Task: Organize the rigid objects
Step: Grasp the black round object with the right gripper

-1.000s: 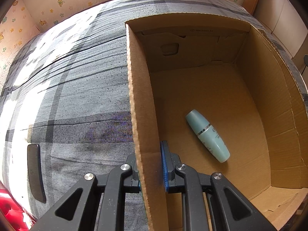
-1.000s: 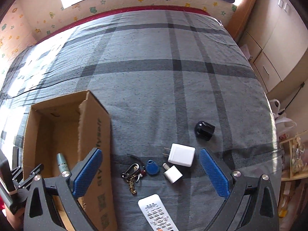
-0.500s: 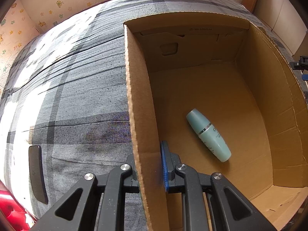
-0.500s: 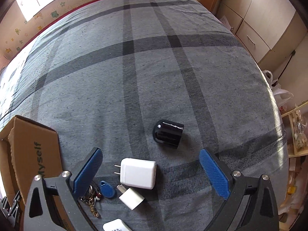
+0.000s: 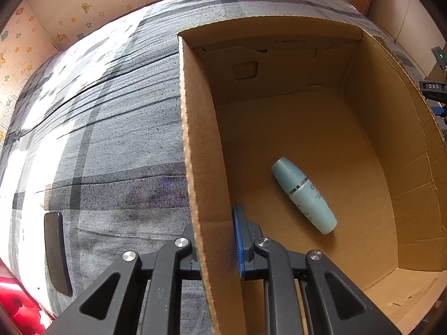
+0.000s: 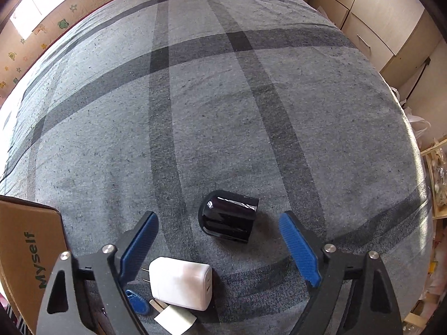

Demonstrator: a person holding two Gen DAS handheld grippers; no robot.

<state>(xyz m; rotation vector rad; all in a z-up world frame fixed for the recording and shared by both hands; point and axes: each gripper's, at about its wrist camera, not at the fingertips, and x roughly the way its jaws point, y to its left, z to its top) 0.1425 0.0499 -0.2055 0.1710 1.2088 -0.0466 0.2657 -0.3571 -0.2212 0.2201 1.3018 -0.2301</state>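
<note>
While the left gripper (image 5: 216, 240) clamps the cardboard box (image 5: 391, 128) wall, bottle (image 5: 304, 195) lying inside to its right, hold it steady. The right gripper (image 6: 219, 247), wide open and empty, should descend squarely over the black cap (image 6: 227, 216) lying between its blue pads (image 6: 297, 247).

You see a brown cardboard box (image 5: 279, 128) holding a pale teal bottle (image 5: 304, 195) with a silver band. Your bed (image 6: 223, 111) wears grey cloth crossed by darker plaid stripes. On it lie a glossy black cap (image 6: 227, 216), 2 white chargers (image 6: 180, 286) and a blue tag (image 6: 138, 303).
</note>
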